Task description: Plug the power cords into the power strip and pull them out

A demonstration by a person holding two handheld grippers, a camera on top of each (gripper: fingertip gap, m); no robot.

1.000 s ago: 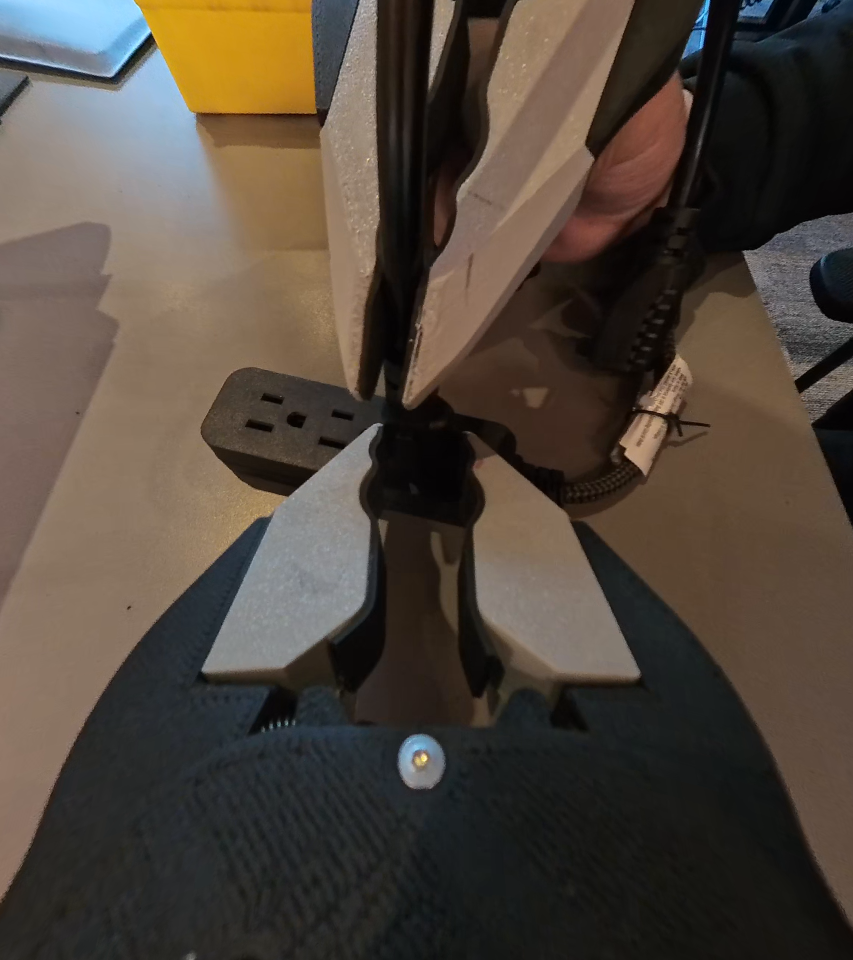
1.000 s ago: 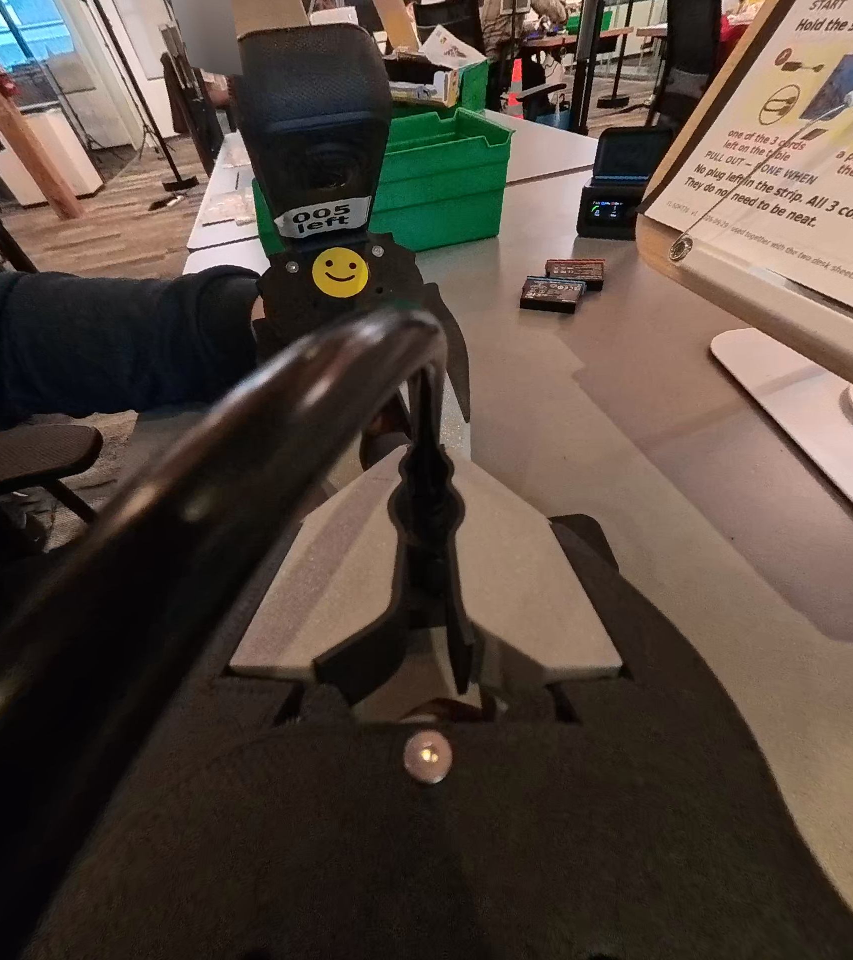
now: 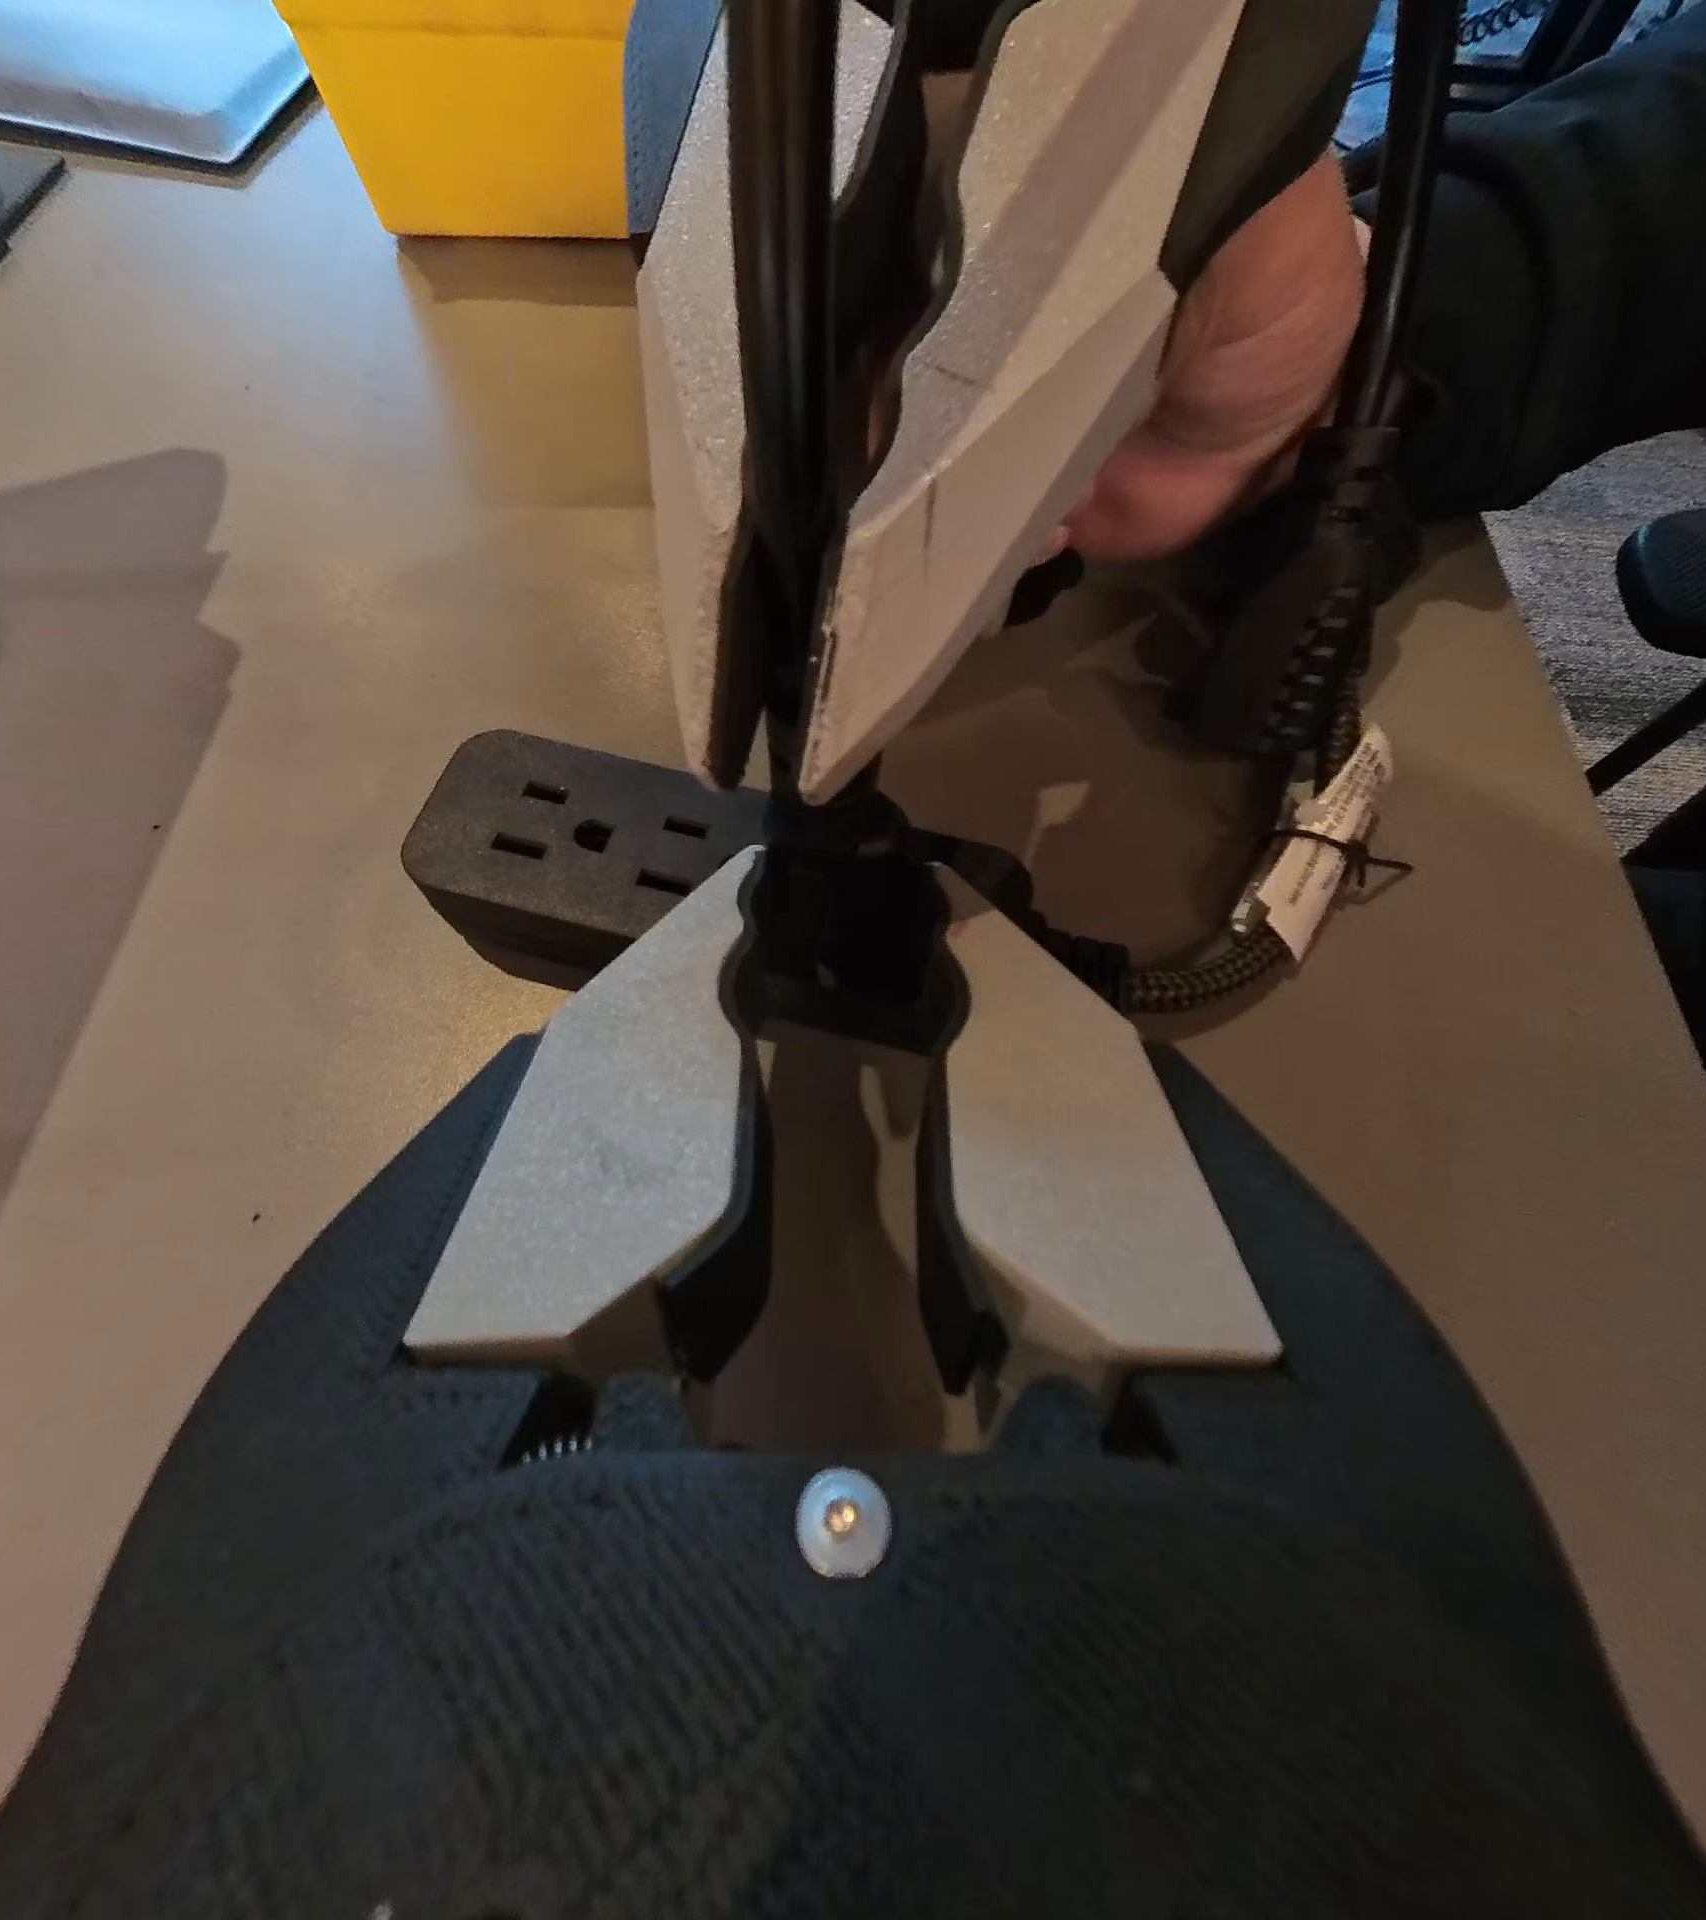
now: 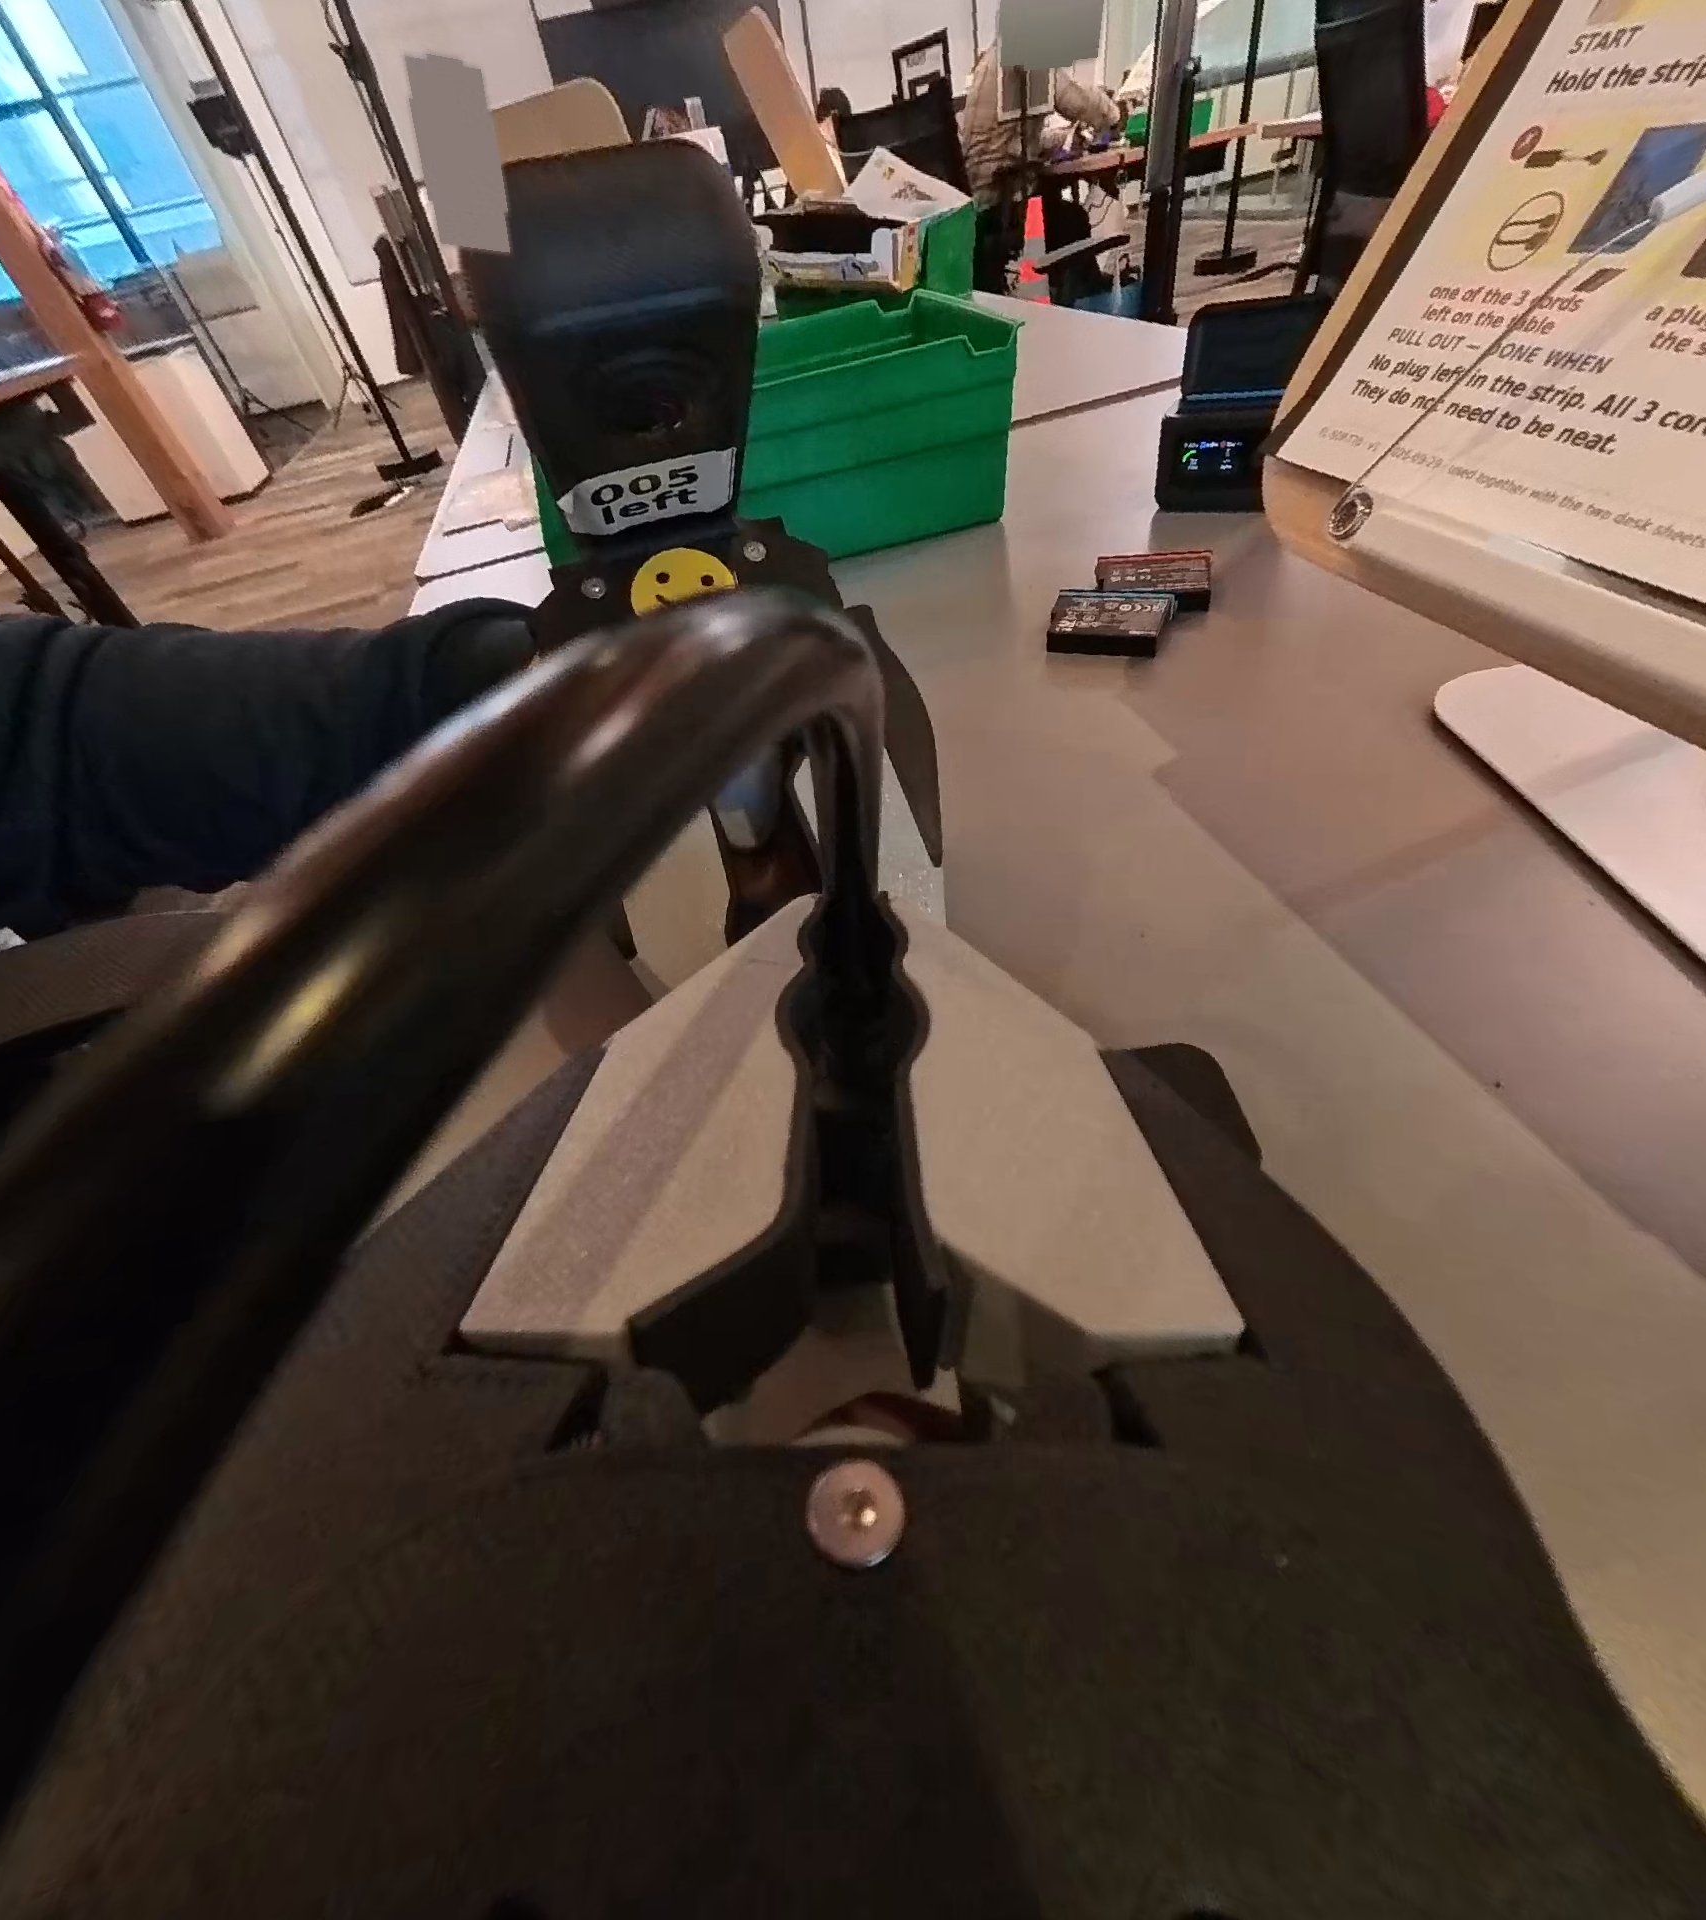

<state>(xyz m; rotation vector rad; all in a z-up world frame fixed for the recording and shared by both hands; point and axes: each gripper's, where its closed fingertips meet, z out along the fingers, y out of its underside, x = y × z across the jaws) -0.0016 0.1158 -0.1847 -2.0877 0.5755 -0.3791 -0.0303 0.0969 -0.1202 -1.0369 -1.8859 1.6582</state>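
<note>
Little has changed vs a sec ago: left gripper (image 3: 844, 940) jaws still clamp the power strip (image 3: 558, 842) to the surface (image 3: 205, 727); right gripper (image 3: 776, 774) jaws stay pinched on the cord (image 4: 413, 935) above it. Plug probably seated, though it's hidden.

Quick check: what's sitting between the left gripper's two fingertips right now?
In the left wrist view, the left gripper is clamped on the near end of the black power strip; the right gripper comes down just beyond, shut on a black cord.
</note>
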